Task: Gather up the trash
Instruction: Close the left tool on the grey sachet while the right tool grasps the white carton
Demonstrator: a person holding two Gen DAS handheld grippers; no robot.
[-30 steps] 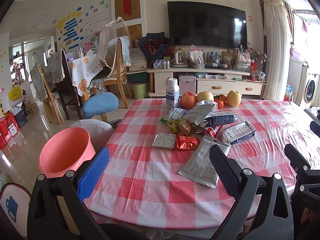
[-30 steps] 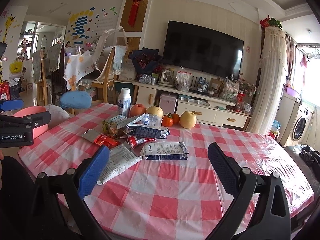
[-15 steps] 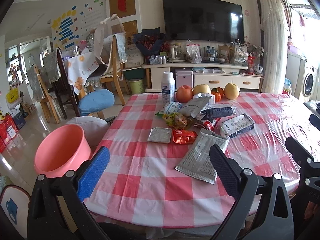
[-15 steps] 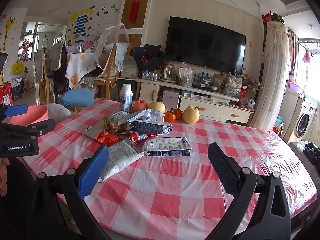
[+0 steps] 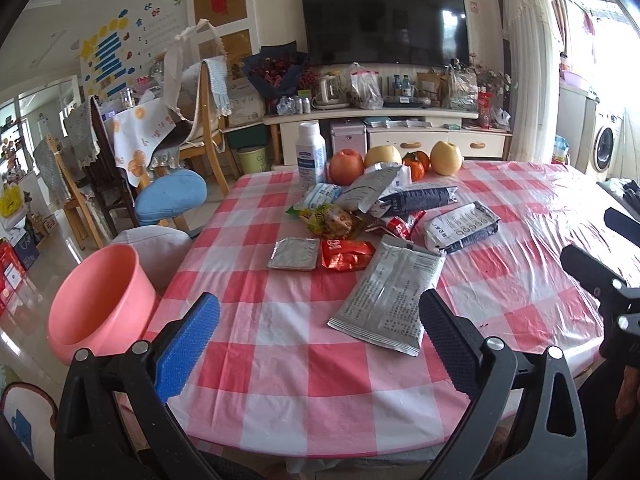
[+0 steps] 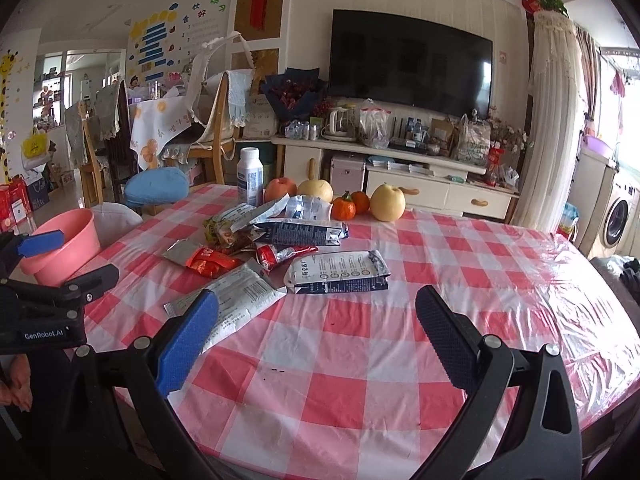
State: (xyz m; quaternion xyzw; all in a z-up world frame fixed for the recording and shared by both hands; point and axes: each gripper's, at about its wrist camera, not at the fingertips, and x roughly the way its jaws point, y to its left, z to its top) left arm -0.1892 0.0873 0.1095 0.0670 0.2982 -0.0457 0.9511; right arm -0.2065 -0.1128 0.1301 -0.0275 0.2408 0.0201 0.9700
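Empty wrappers lie in a heap on the red-checked table [image 5: 280, 360]: a large silver pouch [image 5: 386, 298] nearest me, a red wrapper [image 5: 344, 254], a small silver packet [image 5: 294, 254], a white and dark blue pouch [image 5: 460, 226] and several more behind. The silver pouch [image 6: 236, 300] and the blue pouch [image 6: 338, 272] also show in the right wrist view. A pink bin [image 5: 100, 300] stands left of the table. My left gripper [image 5: 320, 344] is open and empty over the near table edge. My right gripper [image 6: 316, 340] is open and empty, right of the heap.
Apples, pears and oranges [image 5: 346, 166] and a white bottle [image 5: 310, 156] stand behind the wrappers. A blue stool [image 5: 170, 198] and chairs [image 5: 200, 120] are to the left. A TV cabinet [image 5: 400, 136] is beyond the table.
Both grippers have moved forward toward the table and tilted slightly down; the wrappers look closer. Both stay open and nothing on the table has moved.
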